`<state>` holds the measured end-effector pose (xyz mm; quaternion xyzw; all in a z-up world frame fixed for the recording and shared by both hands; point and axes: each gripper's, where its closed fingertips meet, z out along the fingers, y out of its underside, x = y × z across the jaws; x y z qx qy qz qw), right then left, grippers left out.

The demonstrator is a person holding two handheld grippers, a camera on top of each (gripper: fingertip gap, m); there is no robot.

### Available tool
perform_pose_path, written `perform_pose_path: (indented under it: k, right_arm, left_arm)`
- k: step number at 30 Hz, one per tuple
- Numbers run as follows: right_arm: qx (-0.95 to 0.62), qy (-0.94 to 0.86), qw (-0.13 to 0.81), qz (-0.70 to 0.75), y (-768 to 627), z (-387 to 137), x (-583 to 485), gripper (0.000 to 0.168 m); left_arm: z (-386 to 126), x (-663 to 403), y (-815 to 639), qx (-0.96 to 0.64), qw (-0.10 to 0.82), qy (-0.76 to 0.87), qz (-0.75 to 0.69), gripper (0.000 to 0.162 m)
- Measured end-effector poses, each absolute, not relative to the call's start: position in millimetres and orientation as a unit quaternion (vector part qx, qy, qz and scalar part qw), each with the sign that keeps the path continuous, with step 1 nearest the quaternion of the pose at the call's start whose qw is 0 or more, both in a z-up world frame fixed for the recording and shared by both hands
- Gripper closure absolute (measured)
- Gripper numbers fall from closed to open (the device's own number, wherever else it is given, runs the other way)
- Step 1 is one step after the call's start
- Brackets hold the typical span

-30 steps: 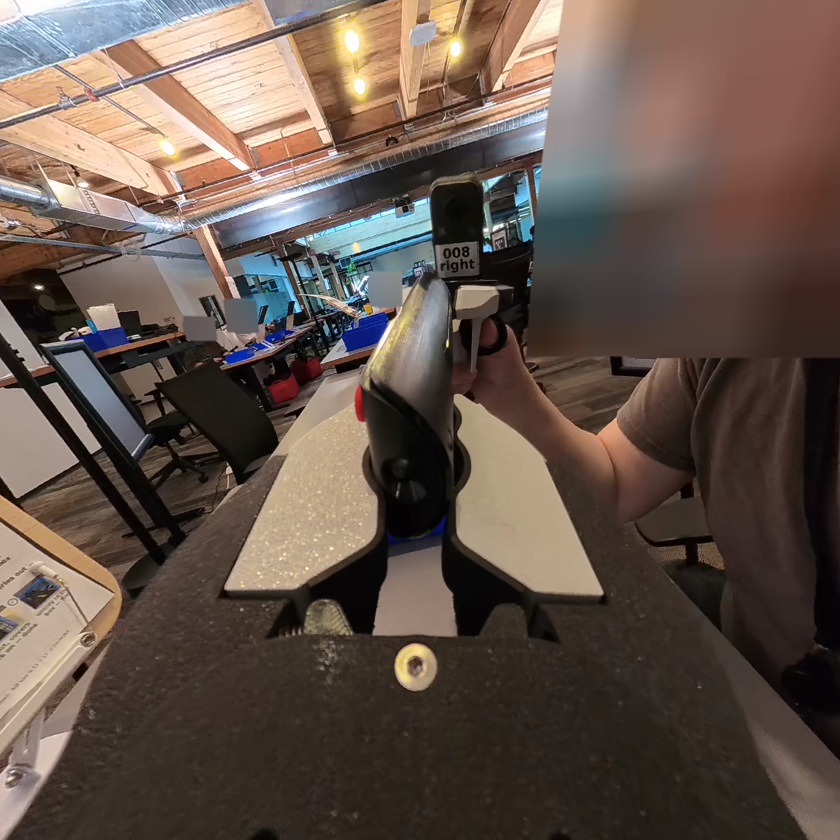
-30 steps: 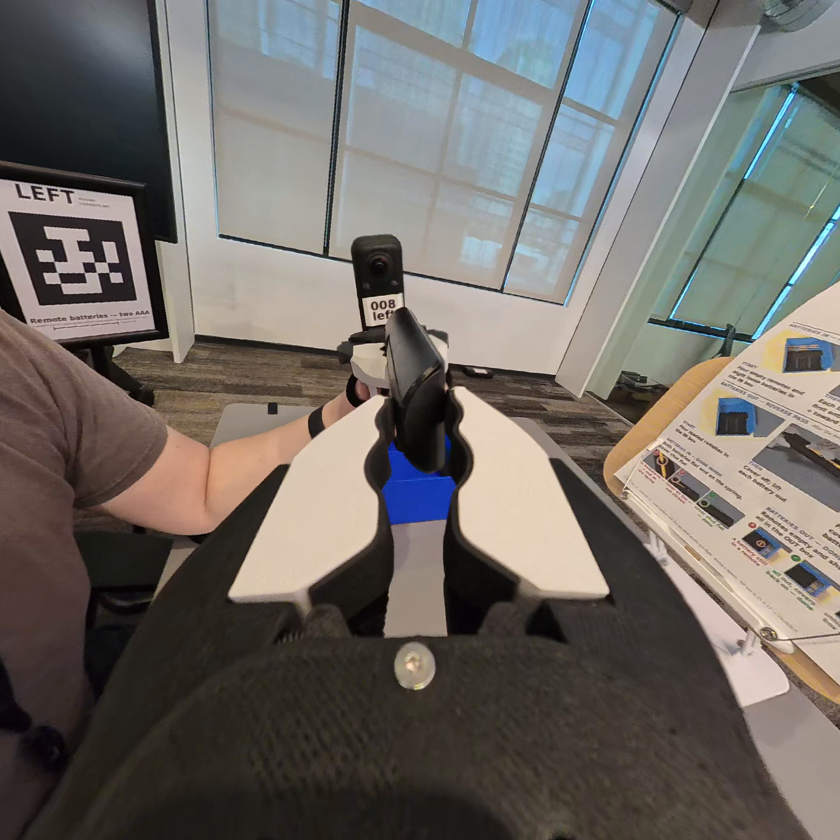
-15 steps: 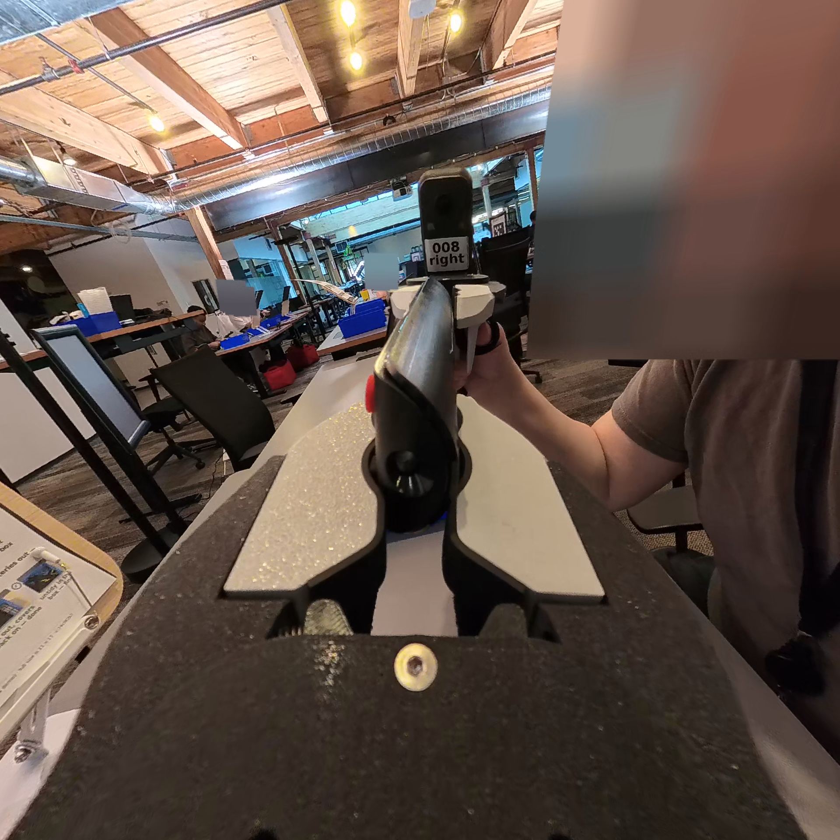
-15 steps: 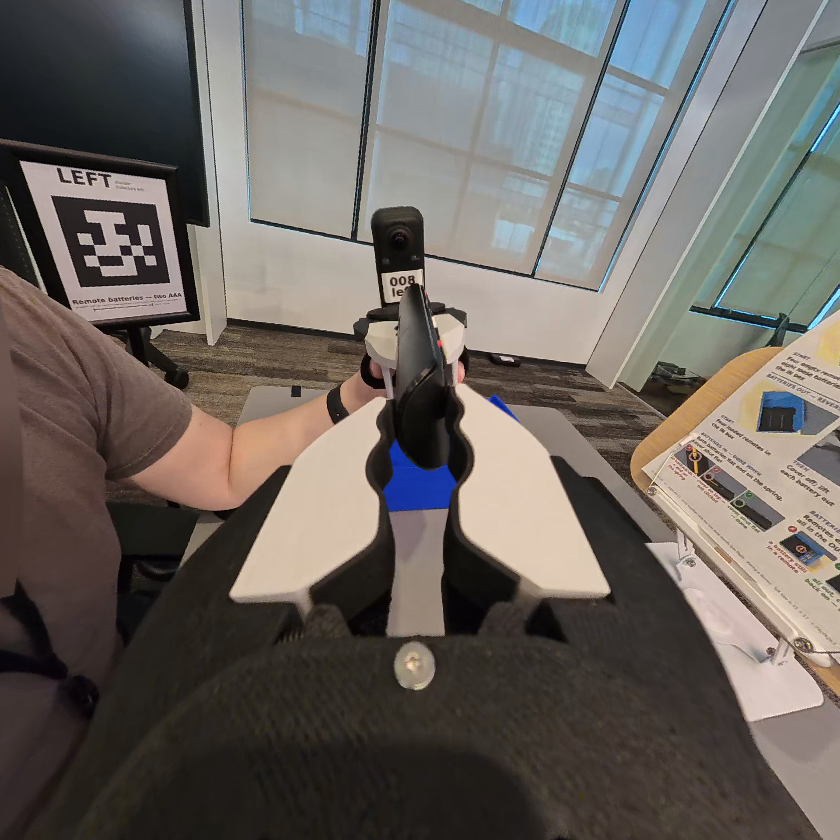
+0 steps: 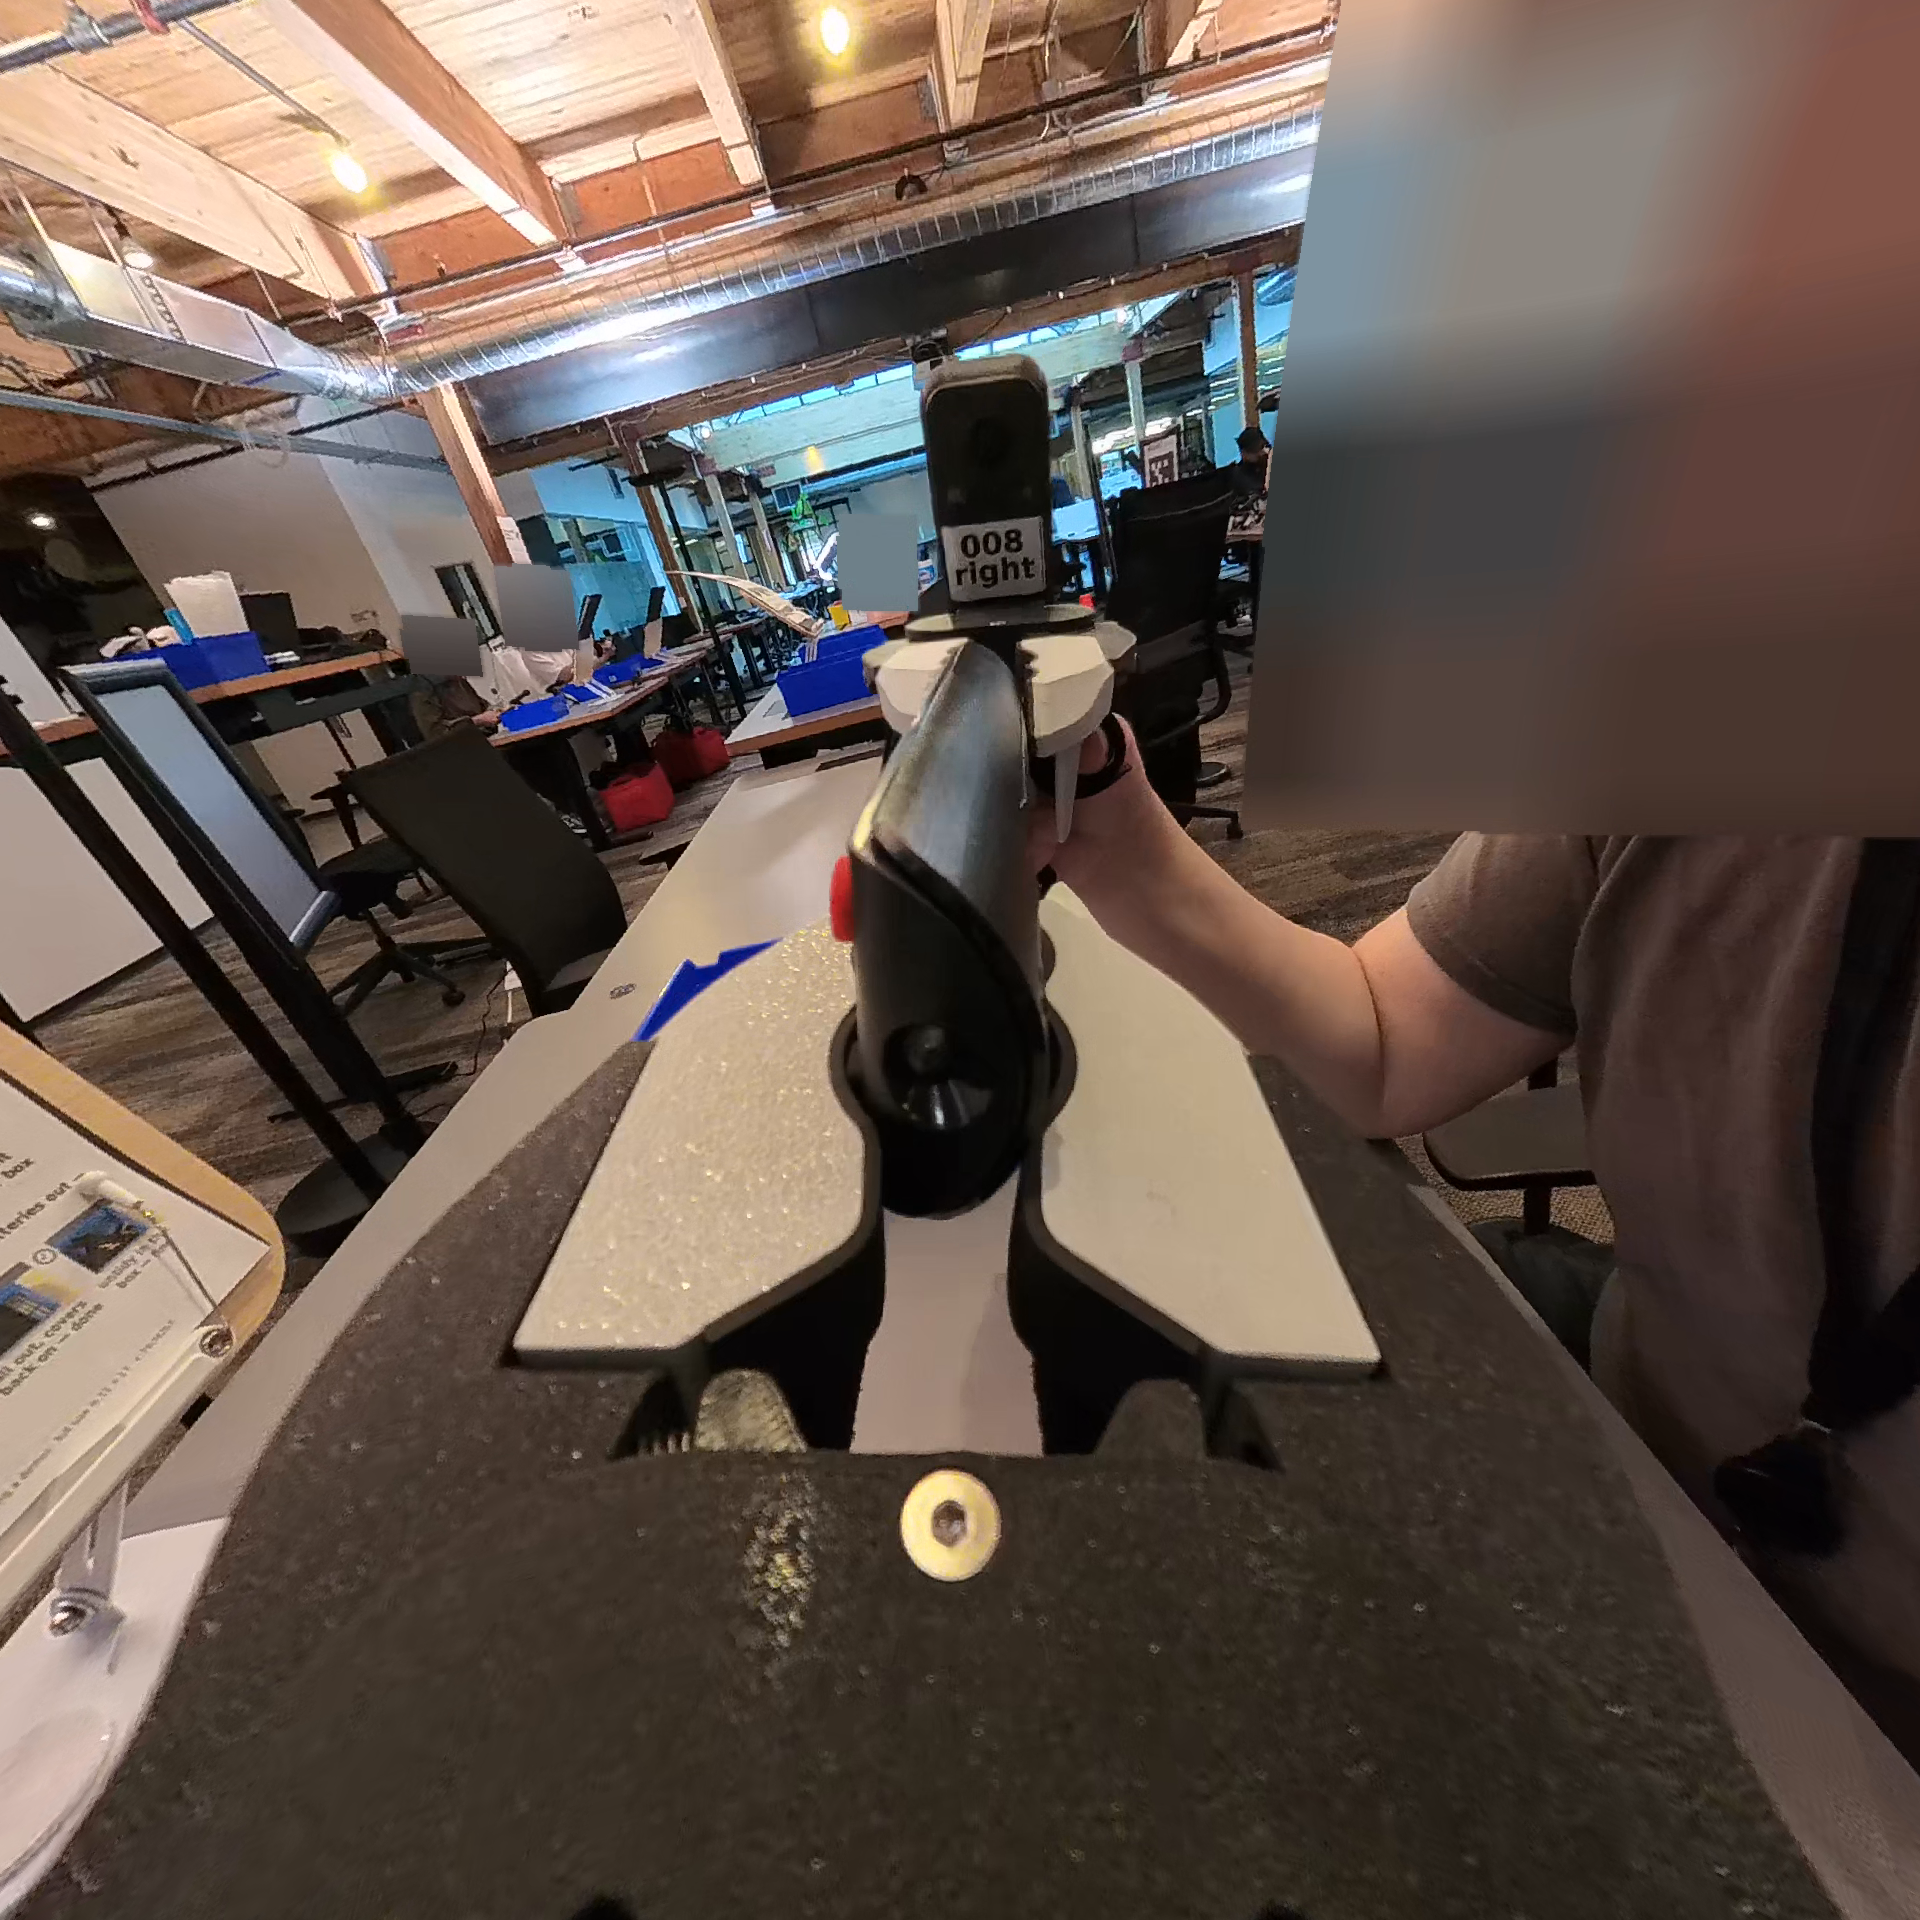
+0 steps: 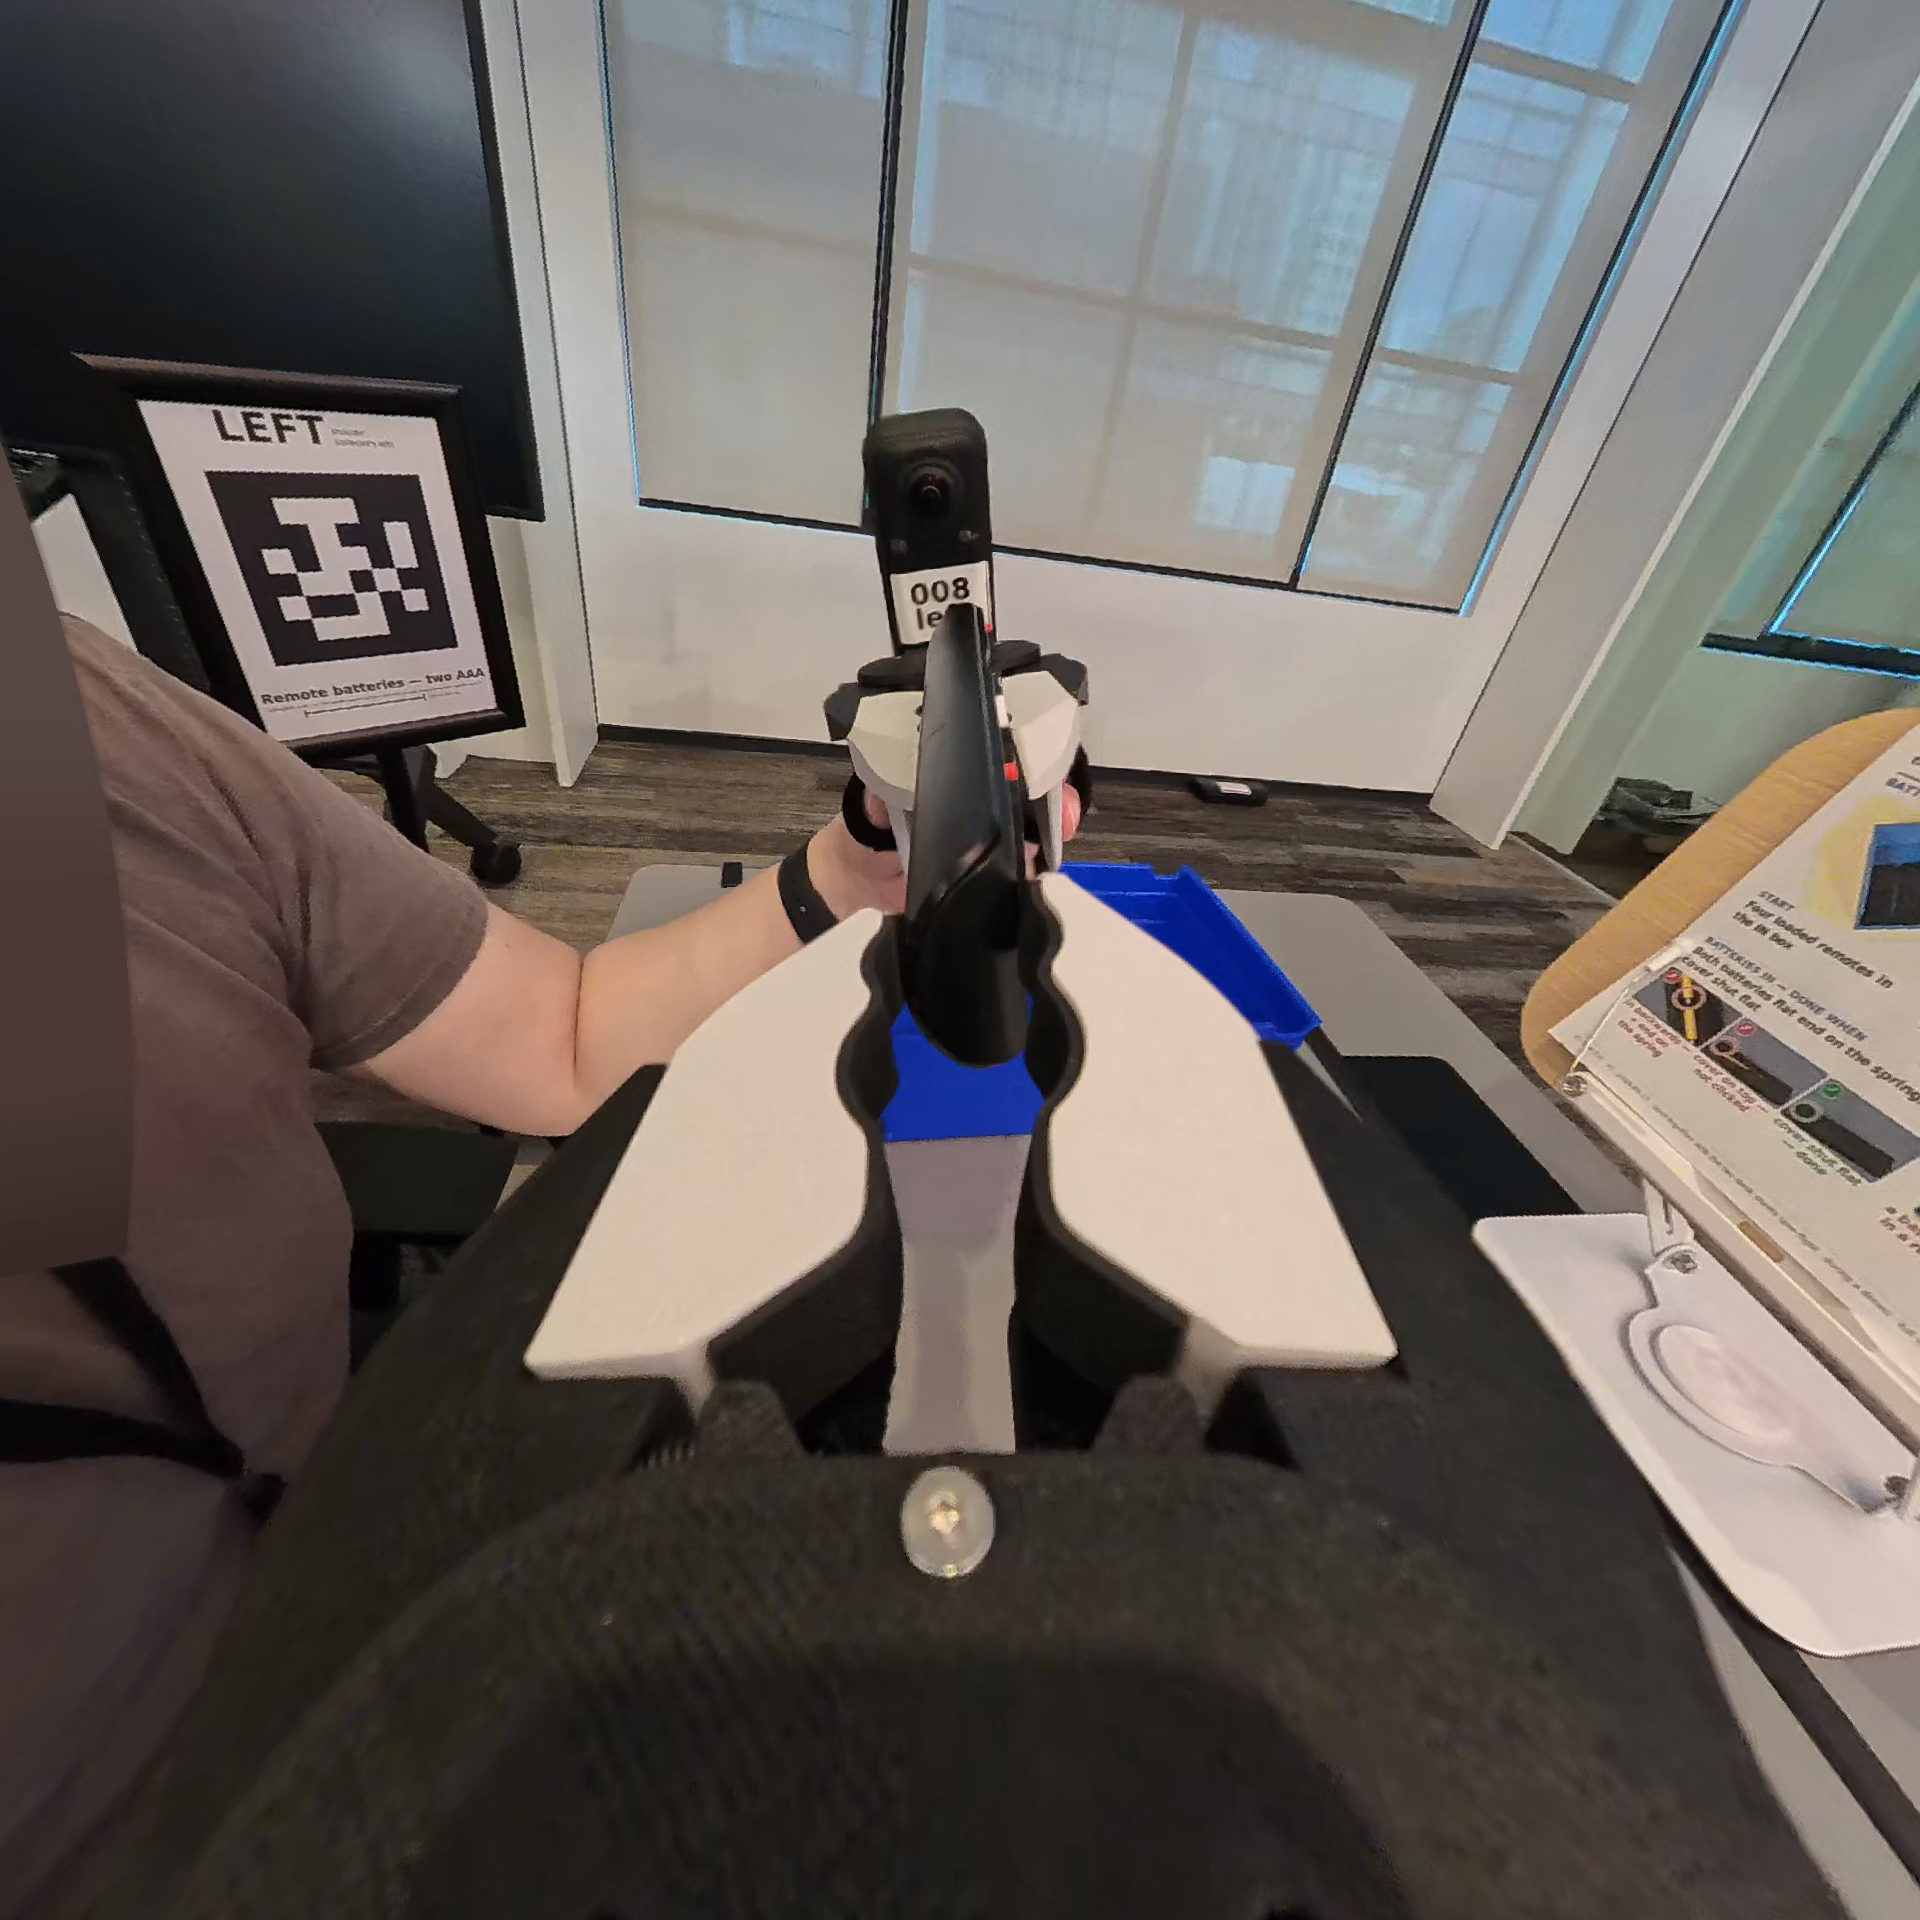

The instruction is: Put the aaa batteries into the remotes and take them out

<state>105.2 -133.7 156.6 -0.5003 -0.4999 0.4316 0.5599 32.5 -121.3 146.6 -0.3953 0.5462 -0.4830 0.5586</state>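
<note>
A black remote (image 5: pixel 951 914) with a red button on its side is held in the air between my two grippers, one at each end. My left gripper (image 5: pixel 943 997) is shut on its near, rounded end. My right gripper (image 6: pixel 966 925) is shut on the other end of the remote (image 6: pixel 961 831). Each gripper also shows in the other's view, clamped on the far end: the right gripper (image 5: pixel 997 691) and the left gripper (image 6: pixel 961 732). No batteries are visible.
A blue bin (image 6: pixel 1184 935) stands on the grey table (image 6: pixel 1371 935) below the remote; it also shows in the left wrist view (image 5: pixel 696 982). An instruction board on a white stand (image 6: pixel 1766 1060) is at the table's edge. The person's arm (image 5: pixel 1278 997) and torso are close by.
Both grippers have tilted downward with the remote still held between them. The blue bin and more of the table have come into view.
</note>
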Motion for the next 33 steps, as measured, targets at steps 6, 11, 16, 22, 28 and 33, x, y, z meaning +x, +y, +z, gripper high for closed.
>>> perform_pose_path:
  k: [6, 11, 16, 22, 28, 33]
  right_arm:
    - [-0.506, -0.495, 0.547, 0.447, -127.1, 151.8, 105.9, 0.143]
    - [-0.501, -0.485, 0.541, 0.47, -125.6, 154.2, 106.9, 0.143]
    - [-0.493, -0.439, 0.551, 0.51, -118.4, 164.2, 107.5, 0.142]
    - [-0.513, -0.422, 0.57, 0.485, -107.6, 160.0, 99.3, 0.124]
    - [-0.513, -0.39, 0.593, 0.483, -99.3, 163.2, 96.2, 0.139]
    - [-0.521, -0.395, 0.594, 0.469, -97.4, 160.1, 96.2, 0.137]
  left_arm:
    - [142.5, 32.5, -116.4, -0.408, 0.549, 0.544, -0.487, 0.139]
    - [145.8, 33.2, -115.6, -0.414, 0.549, 0.535, -0.491, 0.139]
    - [152.7, 33.5, -111.2, -0.419, 0.558, 0.51, -0.504, 0.14]
    - [152.8, 35.7, -100.8, -0.435, 0.556, 0.482, -0.519, 0.14]
    - [150.7, 40.3, -101.9, -0.437, 0.554, 0.485, -0.516, 0.14]
    - [151.3, 41.7, -101.0, -0.441, 0.56, 0.483, -0.509, 0.14]
